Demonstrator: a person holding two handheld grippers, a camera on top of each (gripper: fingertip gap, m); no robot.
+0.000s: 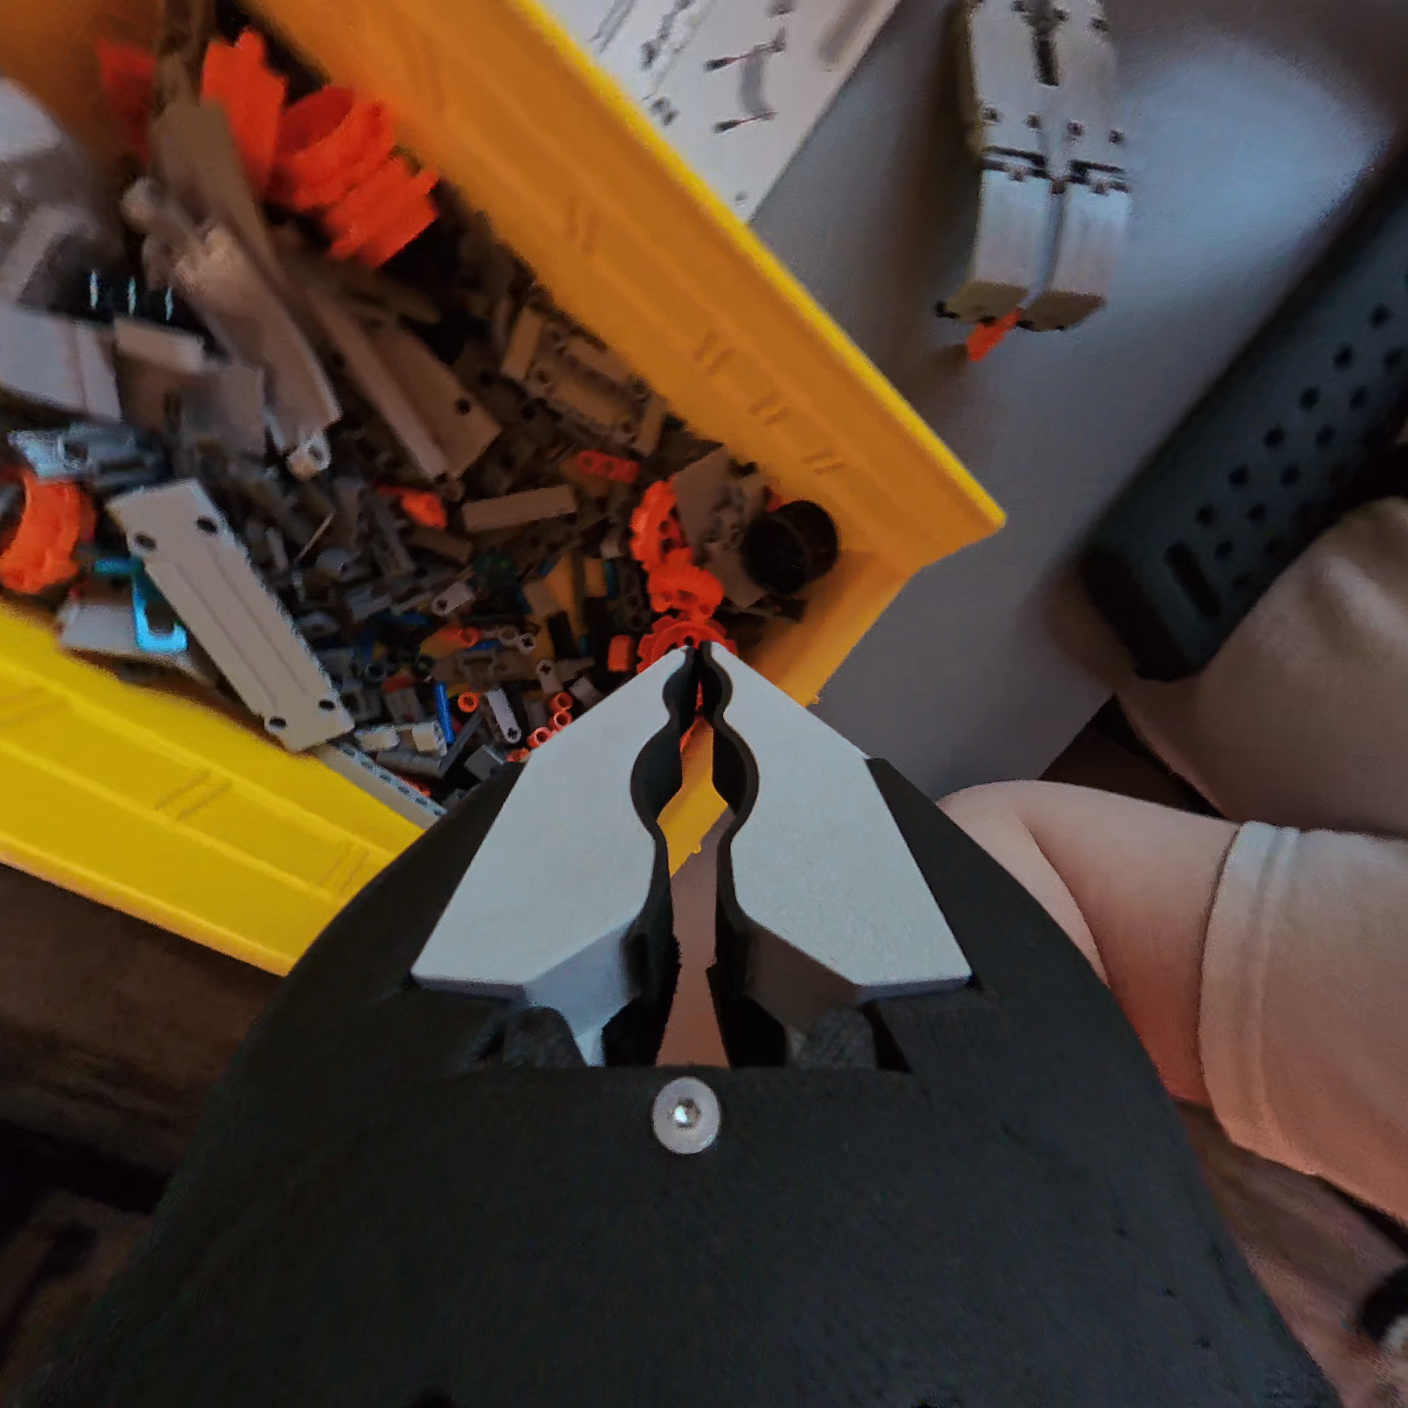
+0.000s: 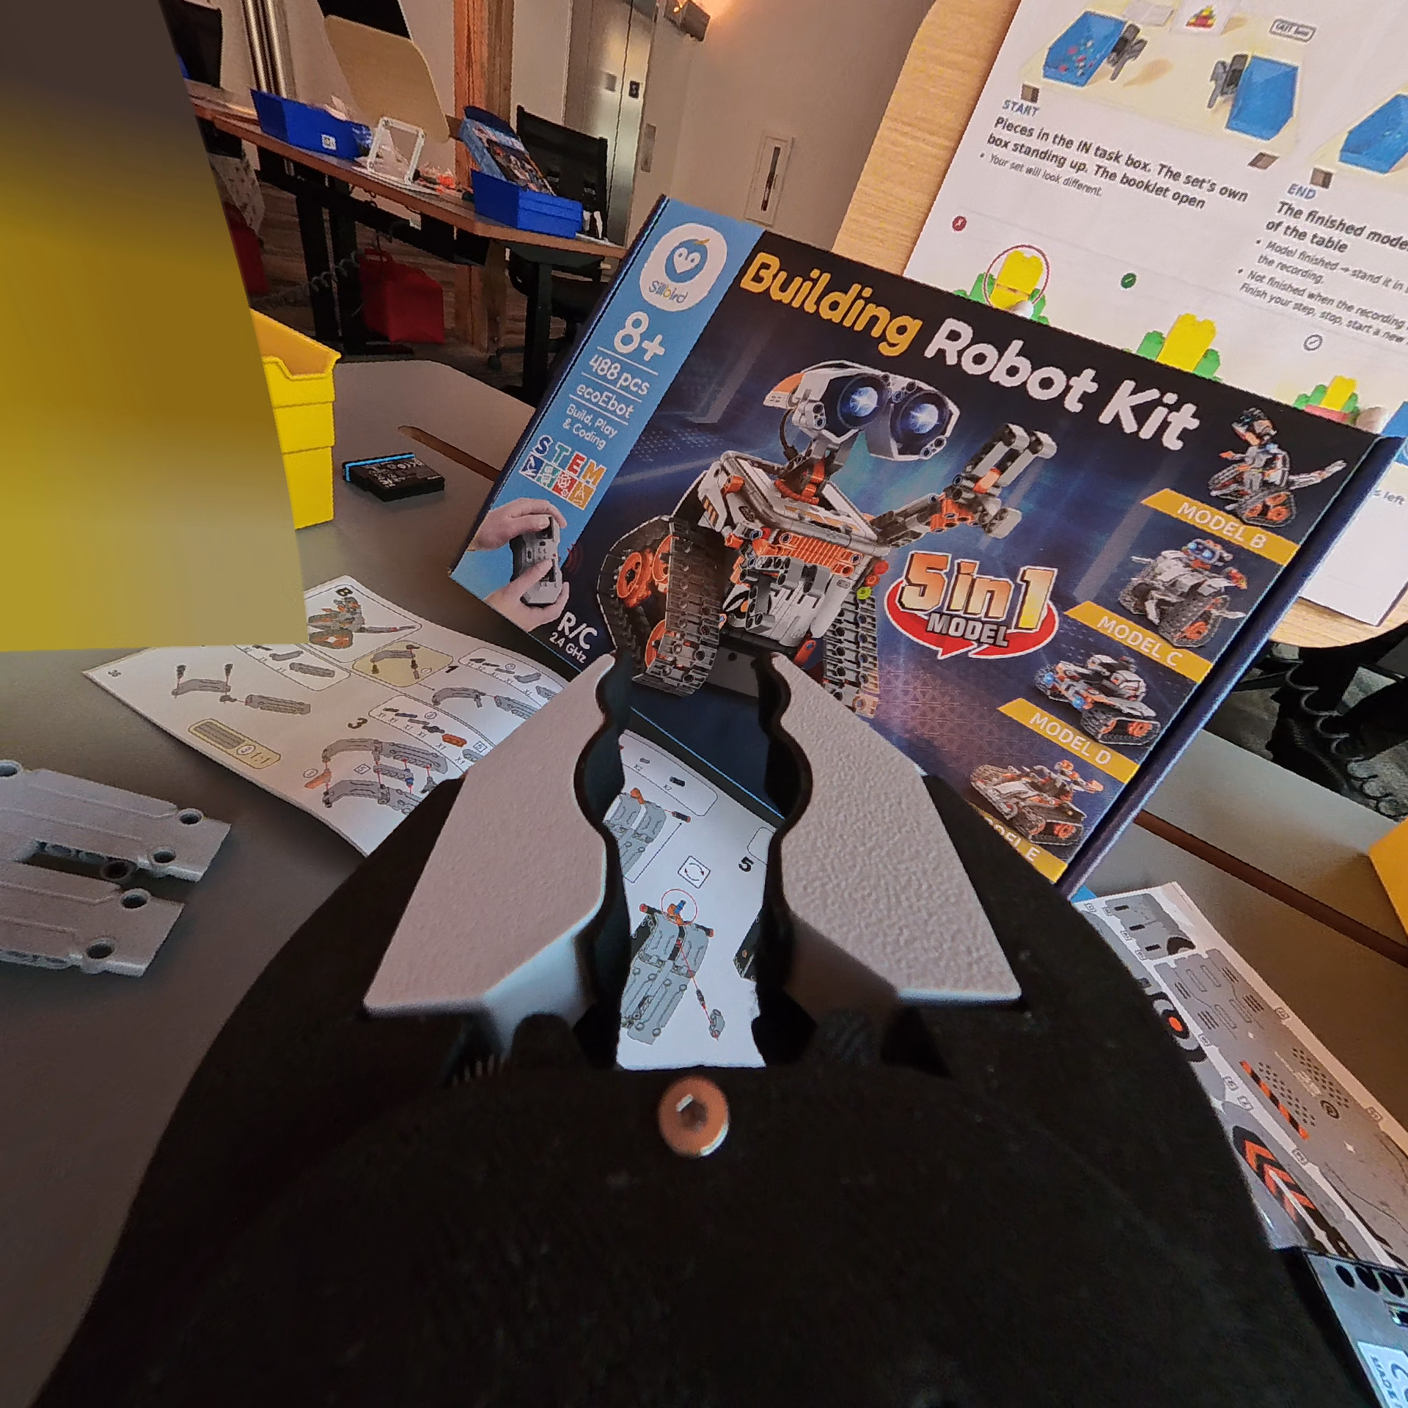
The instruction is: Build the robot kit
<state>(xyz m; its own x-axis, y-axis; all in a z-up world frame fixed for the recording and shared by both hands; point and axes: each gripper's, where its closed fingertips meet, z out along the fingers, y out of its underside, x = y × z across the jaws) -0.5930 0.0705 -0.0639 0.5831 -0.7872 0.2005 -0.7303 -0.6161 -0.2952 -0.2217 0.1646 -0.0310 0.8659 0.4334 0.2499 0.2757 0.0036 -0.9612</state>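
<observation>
The left claw (image 1: 697, 655), pressed together and empty, is seen over the yellow bin (image 1: 686, 305), whose blurred parts (image 1: 427, 533) are hard to distinguish. Only the right view shows the kit box (image 2: 952, 548), faced by the spread, empty right claw (image 2: 689, 670).

Printed lettering on kit box (image 2: 914, 533), poster (image 2: 1188, 190)

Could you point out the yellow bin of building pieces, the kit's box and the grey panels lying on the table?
yellow bin (image 1: 632, 251), left wrist view, its long wall.
kit's box (image 2: 952, 533), right wrist view, its printed front.
grey panels (image 2: 84, 861), right wrist view, the upper panel's face.
</observation>
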